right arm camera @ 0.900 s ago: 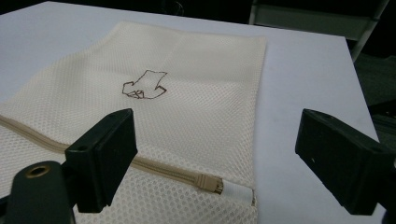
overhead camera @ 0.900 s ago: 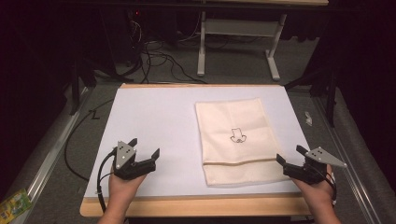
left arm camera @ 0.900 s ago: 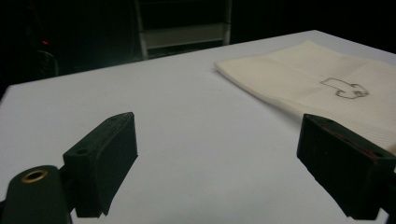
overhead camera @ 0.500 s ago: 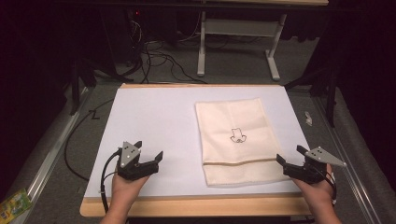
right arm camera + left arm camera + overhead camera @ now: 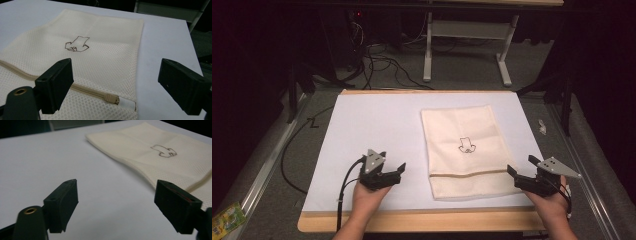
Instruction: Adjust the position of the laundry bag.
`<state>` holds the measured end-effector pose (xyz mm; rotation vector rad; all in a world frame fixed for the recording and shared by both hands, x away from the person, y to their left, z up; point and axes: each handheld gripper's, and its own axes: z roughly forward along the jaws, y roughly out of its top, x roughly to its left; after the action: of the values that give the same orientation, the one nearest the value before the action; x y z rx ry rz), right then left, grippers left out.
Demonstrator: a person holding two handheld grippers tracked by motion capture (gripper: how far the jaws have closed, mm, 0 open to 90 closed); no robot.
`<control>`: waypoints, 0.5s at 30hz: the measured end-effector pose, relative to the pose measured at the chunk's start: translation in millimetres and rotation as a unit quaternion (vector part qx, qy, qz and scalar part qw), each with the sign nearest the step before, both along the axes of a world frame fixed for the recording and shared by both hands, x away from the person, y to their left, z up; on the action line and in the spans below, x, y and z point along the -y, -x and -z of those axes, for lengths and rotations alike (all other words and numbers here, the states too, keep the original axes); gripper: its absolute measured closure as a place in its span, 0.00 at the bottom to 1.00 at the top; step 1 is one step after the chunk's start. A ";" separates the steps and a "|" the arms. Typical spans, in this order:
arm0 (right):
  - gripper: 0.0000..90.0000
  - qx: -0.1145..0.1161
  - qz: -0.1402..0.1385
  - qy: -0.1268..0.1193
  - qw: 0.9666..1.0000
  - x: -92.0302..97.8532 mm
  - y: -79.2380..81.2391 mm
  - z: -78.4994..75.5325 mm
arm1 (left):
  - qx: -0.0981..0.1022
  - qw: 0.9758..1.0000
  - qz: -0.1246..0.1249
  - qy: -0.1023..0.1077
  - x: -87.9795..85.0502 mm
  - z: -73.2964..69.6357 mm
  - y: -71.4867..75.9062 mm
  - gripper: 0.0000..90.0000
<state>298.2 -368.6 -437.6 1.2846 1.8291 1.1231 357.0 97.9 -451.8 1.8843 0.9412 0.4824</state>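
Two grippers wide, empty | left gripper (image 5: pixel 398 172) on bare sheet (image 5: pixel 372 125) | right gripper (image 5: pixel 521 168) beside mesh bag (image 5: pixel 462 145) corner

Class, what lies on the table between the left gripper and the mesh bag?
Nothing: bare white surface separates the left gripper from the mesh bag, in the high view.

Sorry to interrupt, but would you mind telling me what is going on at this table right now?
A person holds a hand-held gripper in each hand over a white-covered table. The left hand-held gripper and the right hand-held gripper are both open and empty. Between them lies a flat cream mesh zip bag with a small dark outline drawing; nothing touches it yet. Its beige zipper appears closed.
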 end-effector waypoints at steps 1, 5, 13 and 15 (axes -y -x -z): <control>0.15 -0.005 0.002 -0.001 1.000 -0.6 0.0 0.6 | -0.005 1.000 0.014 -0.012 9.9 2.9 -1.3 0.28; 0.15 -0.007 0.003 -0.004 1.000 -0.3 -0.5 1.5 | -0.019 0.998 0.047 -0.040 44.4 10.4 -4.5 0.32; 0.16 -0.011 -0.006 -0.001 1.000 -1.8 -2.2 3.1 | -0.077 0.995 0.060 -0.018 86.2 23.5 -27.1 0.47; 0.16 -0.011 -0.008 0.001 1.000 -2.9 -2.1 3.4 | -0.102 0.993 0.056 -0.018 91.2 28.9 -32.7 0.51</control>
<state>300.3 -365.6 -441.1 1.2899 1.8587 1.1193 389.7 6.7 -480.7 2.0358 0.9572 0.2443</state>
